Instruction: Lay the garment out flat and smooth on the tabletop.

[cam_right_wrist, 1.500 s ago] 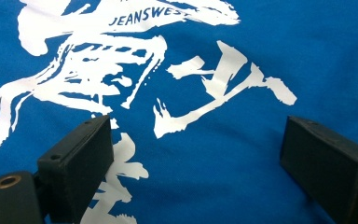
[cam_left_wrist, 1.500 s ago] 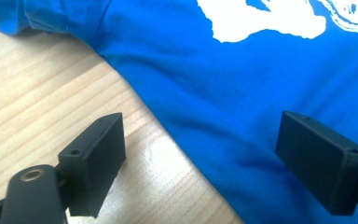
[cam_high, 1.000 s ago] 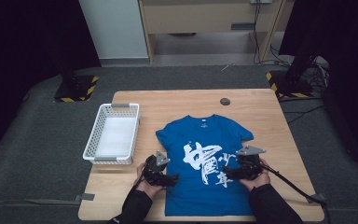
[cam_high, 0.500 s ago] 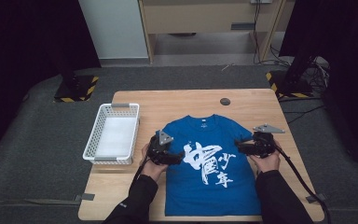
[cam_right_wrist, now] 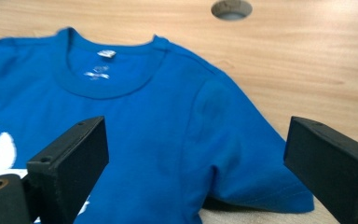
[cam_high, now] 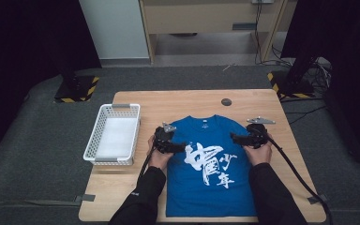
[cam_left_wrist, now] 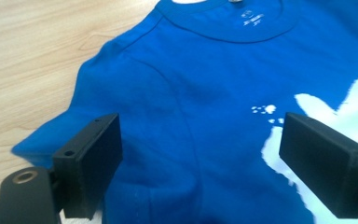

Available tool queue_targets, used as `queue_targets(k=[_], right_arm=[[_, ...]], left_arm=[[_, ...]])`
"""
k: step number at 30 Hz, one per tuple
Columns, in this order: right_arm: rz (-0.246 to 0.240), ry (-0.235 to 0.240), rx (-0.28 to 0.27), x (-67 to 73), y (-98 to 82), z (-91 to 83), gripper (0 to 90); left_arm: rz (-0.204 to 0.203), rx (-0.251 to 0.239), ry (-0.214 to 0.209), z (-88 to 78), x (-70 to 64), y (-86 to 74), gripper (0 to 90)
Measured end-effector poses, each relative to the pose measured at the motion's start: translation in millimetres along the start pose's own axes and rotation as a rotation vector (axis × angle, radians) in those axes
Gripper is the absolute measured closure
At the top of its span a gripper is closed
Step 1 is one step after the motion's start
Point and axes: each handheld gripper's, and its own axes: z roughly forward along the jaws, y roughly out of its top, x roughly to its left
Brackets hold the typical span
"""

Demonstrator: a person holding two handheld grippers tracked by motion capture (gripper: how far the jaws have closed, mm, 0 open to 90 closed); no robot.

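Both grippers have moved up the shirt [cam_high: 211, 164] since a second ago, from near its waist to the sleeves. The left gripper [cam_high: 182, 146] hovers over the sleeve at 9 o'clock, jaws wide apart, gripping nothing. The right gripper [cam_high: 234, 138] hovers at 3 o'clock, jaws likewise apart. The shirt lies flat mid-table [cam_high: 178, 101], unmoved; the basket [cam_high: 114, 136] sits farther at 9 o'clock.

Evenly lit from above over the wooden table [cam_high: 272, 154], dark at both sides. Soft and grainy throughout. Faint shadows only; near black gripper parts blurred.
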Motion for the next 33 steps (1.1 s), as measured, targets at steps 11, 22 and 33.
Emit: queue_targets(k=[11,22,33], right_arm=[[0.001,-0.006,0.064,-6.2,-7.7,25.4,7.1],[-0.017,-0.019,0.125,-2.2,-10.6,41.2,7.6],[-0.079,-0.06,0.137,-1.7,-1.4,60.8,0.8]], left_arm=[[0.001,0.037,0.026,14.9,10.4,-2.1,13.0],[0.025,0.038,0.051,19.9,14.5,-3.7,13.5],[0.012,0.023,0.074,29.2,27.5,3.6,12.6]])
